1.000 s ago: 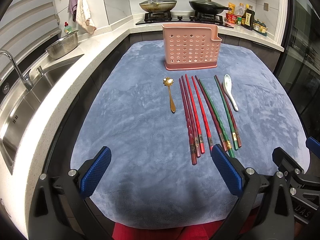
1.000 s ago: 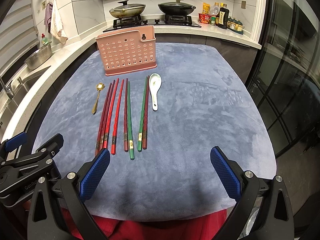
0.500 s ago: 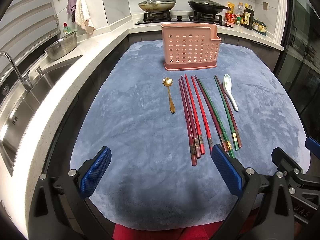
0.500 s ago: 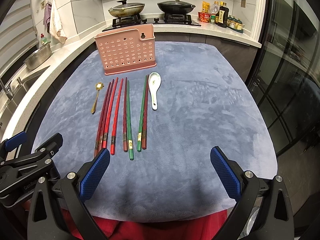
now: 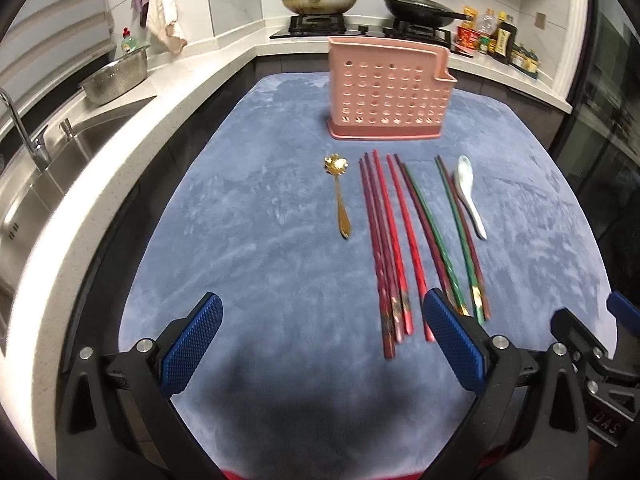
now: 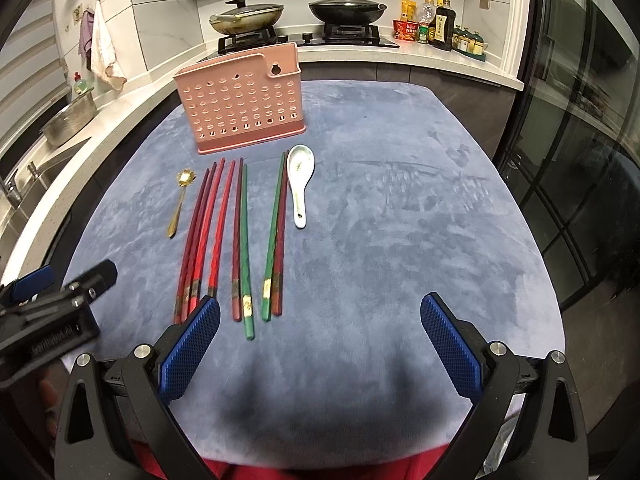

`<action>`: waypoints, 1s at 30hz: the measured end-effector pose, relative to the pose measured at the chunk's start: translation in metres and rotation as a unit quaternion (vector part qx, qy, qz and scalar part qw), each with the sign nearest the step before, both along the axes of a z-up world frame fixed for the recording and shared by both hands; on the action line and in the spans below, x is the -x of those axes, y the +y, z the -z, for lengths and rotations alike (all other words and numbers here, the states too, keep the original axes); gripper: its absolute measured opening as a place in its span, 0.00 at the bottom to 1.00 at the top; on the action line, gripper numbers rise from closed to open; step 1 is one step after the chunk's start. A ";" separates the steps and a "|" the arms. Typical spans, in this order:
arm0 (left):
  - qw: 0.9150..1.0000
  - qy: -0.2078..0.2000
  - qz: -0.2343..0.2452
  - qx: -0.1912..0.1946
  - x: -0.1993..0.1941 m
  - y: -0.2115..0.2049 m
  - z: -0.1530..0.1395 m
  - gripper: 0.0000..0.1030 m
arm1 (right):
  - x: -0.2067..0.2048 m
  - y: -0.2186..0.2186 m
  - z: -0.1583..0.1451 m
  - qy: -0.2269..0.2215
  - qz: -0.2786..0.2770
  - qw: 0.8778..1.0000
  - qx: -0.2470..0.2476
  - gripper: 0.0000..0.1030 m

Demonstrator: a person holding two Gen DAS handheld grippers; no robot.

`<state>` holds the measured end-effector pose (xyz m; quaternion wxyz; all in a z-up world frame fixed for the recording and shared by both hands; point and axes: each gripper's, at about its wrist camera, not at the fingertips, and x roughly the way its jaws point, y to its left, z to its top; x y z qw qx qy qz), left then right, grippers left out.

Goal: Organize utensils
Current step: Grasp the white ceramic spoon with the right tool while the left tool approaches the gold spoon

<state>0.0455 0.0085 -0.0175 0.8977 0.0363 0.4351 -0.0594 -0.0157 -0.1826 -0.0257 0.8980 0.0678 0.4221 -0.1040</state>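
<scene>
A pink perforated utensil holder (image 5: 388,94) (image 6: 242,104) stands upright at the far side of the blue mat. In front of it lie a gold spoon (image 5: 340,194) (image 6: 180,200), several red, dark red and green chopsticks (image 5: 394,240) (image 6: 224,232) in a row, and a white ceramic spoon (image 5: 468,194) (image 6: 300,184). My left gripper (image 5: 320,346) is open near the mat's front edge, left of the chopstick handles. Open too, my right gripper (image 6: 320,346) hovers to the right of those handles. Nothing is held.
The blue mat (image 5: 248,240) covers the table. A white counter with a sink (image 5: 48,168) and a steel bowl (image 5: 118,80) runs along the left. Behind are a stove with two pans (image 6: 296,16) and bottles (image 6: 436,24). A glass door (image 6: 580,140) stands right.
Both grippers have edged forward a little toward the utensils; the chopstick handles now lie closer to the fingertips. Nothing on the mat has moved.
</scene>
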 end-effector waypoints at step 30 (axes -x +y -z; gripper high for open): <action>0.998 0.065 -0.015 0.019 -0.123 -0.013 0.078 0.59 | -0.142 -0.029 0.073 0.045 -0.013 0.997 -0.055 0.31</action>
